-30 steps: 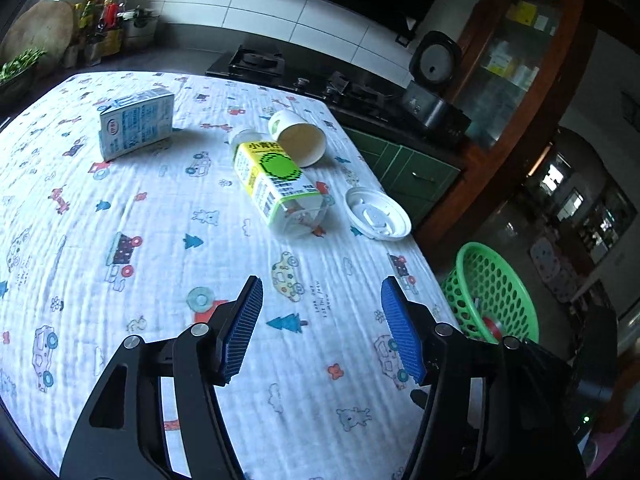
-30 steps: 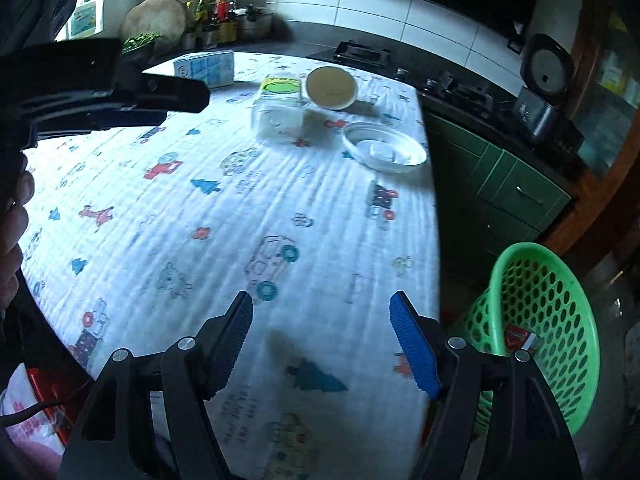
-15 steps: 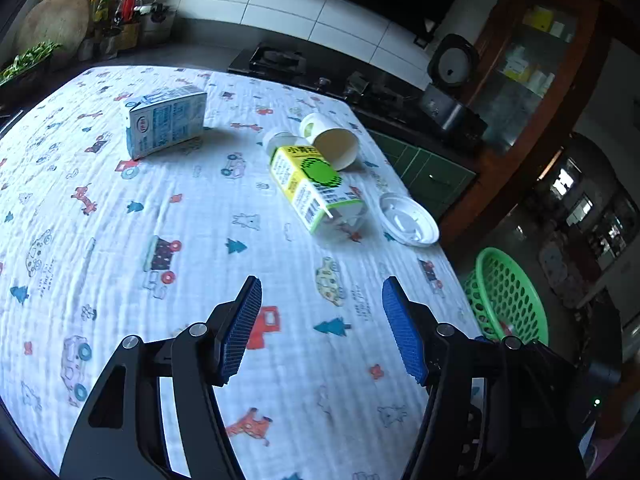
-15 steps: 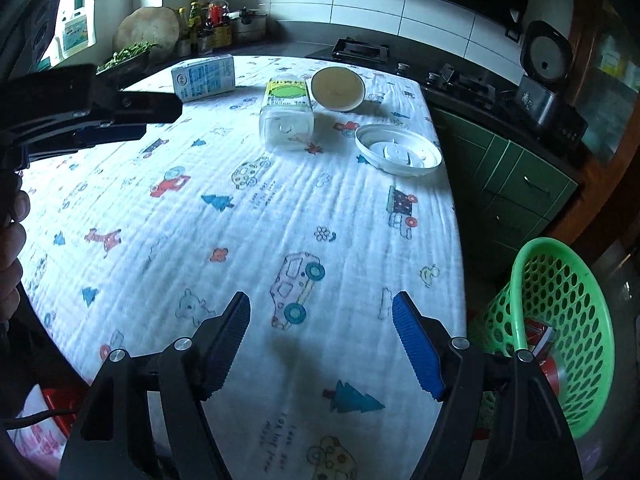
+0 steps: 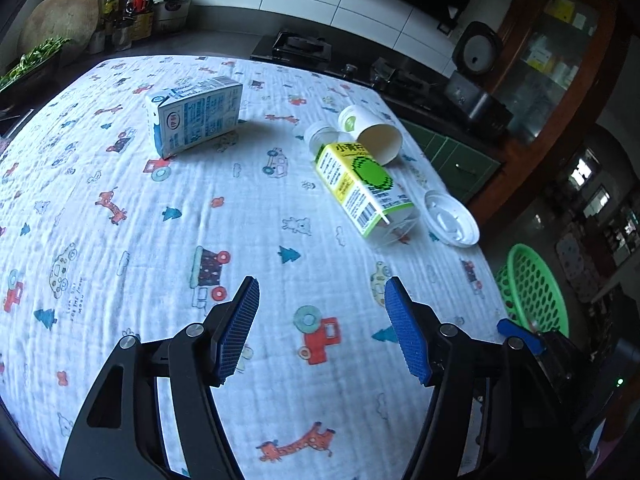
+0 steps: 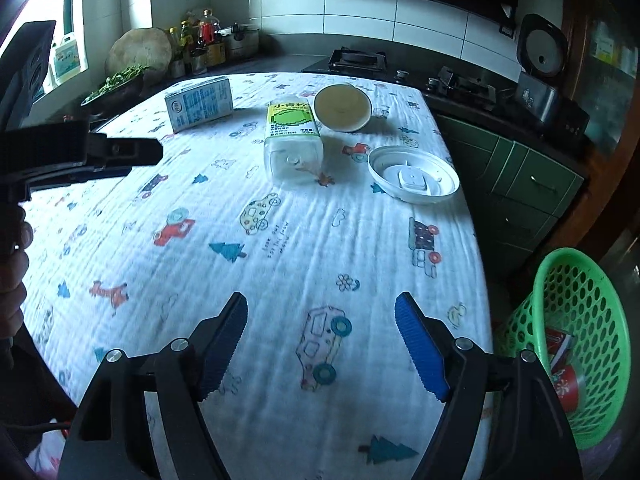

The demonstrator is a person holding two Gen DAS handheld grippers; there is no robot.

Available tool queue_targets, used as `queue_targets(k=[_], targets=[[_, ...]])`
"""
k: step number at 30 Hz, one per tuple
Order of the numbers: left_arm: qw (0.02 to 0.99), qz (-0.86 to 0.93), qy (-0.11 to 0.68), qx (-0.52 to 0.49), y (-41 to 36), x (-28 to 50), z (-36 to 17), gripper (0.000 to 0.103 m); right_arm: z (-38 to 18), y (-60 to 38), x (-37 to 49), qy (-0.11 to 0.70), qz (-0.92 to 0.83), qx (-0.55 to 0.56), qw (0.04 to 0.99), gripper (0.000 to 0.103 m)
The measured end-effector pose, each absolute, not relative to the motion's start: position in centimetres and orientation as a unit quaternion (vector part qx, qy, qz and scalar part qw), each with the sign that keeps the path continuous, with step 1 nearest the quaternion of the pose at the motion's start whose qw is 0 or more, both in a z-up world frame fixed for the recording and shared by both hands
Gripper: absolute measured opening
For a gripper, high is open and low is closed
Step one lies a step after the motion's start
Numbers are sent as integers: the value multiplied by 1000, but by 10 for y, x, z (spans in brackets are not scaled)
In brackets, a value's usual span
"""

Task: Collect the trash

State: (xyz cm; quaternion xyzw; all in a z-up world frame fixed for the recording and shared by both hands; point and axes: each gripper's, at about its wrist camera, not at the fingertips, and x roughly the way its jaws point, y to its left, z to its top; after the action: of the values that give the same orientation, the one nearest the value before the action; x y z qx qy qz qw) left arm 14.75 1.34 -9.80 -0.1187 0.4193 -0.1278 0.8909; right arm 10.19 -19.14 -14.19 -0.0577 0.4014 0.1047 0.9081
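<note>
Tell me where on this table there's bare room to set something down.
The near half of the tablecloth is bare, from both open hand-held grippers, left and right, up to the bottle. The left side below the milk carton is free too. It's crowded at the far right: bottle, paper cup and plastic lid sit close together.

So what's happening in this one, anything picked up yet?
Nothing is held. A person has a gripper in each hand; the left gripper and right gripper both hover open over the patterned tablecloth. Four bits of trash lie at the far end: a blue milk carton, a green-labelled bottle on its side, a paper cup and a white lid. The green basket beside the table already holds some.
</note>
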Motion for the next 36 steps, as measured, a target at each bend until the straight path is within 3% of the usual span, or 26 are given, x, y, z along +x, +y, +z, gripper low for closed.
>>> queue_targets(k=[26,36], targets=[[893,-39,441,-80,37,183,-121,65,-152,-181,138,411,105,-63,903,77],[888,10,454,-74,59,208,-141,72,-163,-175,159,433,126,-71,890,84]])
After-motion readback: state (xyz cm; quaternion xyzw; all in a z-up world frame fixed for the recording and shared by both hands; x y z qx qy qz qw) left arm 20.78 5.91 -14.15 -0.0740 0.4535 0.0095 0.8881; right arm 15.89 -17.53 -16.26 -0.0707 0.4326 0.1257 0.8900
